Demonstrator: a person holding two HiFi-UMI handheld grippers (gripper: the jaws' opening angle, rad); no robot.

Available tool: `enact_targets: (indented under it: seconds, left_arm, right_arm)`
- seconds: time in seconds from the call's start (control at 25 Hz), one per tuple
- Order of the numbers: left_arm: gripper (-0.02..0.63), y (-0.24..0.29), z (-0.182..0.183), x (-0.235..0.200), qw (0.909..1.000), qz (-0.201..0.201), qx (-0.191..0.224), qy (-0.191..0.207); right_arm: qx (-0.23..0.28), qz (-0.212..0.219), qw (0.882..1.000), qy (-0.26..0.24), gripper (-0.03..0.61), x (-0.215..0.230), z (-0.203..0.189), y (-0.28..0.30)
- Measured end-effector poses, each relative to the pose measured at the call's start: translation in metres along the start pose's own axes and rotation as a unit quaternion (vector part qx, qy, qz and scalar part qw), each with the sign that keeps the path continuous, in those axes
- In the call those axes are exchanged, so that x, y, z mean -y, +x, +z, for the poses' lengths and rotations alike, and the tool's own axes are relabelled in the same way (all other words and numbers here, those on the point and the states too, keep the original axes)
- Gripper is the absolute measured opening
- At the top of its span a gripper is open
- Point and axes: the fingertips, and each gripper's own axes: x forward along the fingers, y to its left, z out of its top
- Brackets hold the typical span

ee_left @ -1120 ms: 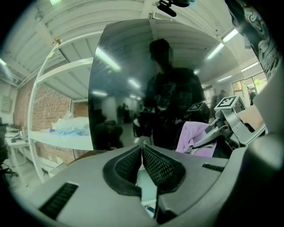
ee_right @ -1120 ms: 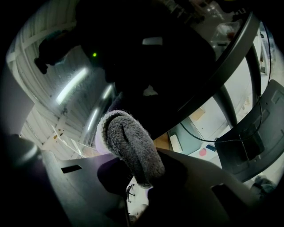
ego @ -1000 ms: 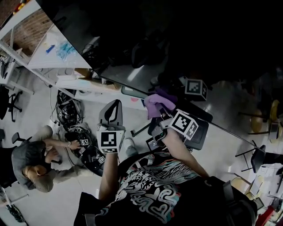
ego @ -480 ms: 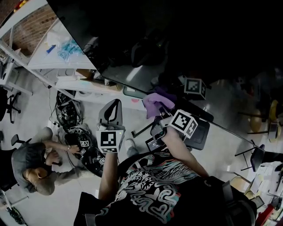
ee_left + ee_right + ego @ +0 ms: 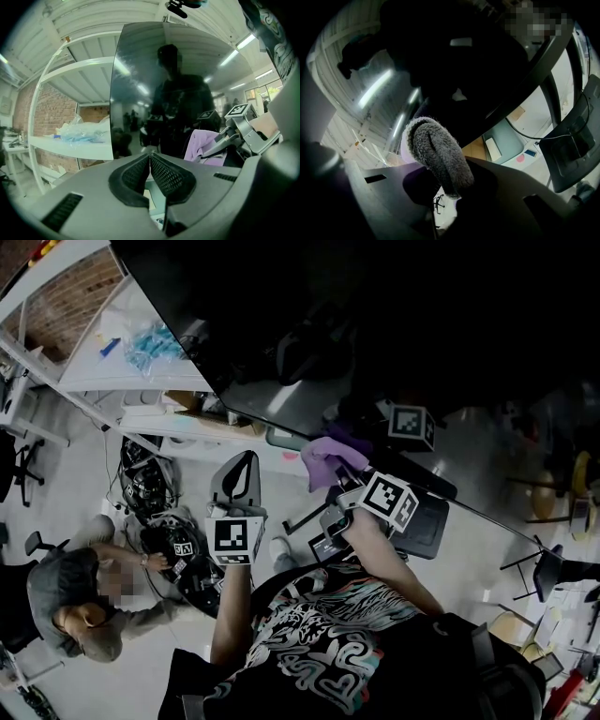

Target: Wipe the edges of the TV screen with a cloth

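1. Cloth [image 5: 323,457], purple and bunched, sits at the lower edge of the TV [image 5: 375,324], touching it or just short; I cannot tell which
2. Right gripper [image 5: 337,478] is clamped on the cloth, and a thick fold bulges past its jaws toward the dark screen
3. Left gripper [image 5: 242,465] hangs near, lower down, with its jaws pressed together on nothing, apart from the TV
4. Likely step: running the cloth along the bottom edge
5. Risks: the fold is small, so tilting the right gripper could put a hard jaw on the glass; drag along the frame could tug the cloth loose; a firm push could rock the TV
6. Shelf [image 5: 103,381] with a plastic bag [image 5: 150,338] stands left of the TV; a person [image 5: 75,601] crouches on the floor [image 5: 122,681] by cables [image 5: 145,484]
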Motion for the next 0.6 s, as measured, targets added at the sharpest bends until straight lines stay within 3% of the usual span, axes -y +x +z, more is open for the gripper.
enact_targets:
  seconds: [0.6]
  left_arm:
    - [0.021,0.008,-0.008,-0.035,1.0,-0.003,0.002,-0.006]
  right_arm:
    - [-0.007,0.002,1.0,-0.001,0.078,-0.014,-0.015,0.035]
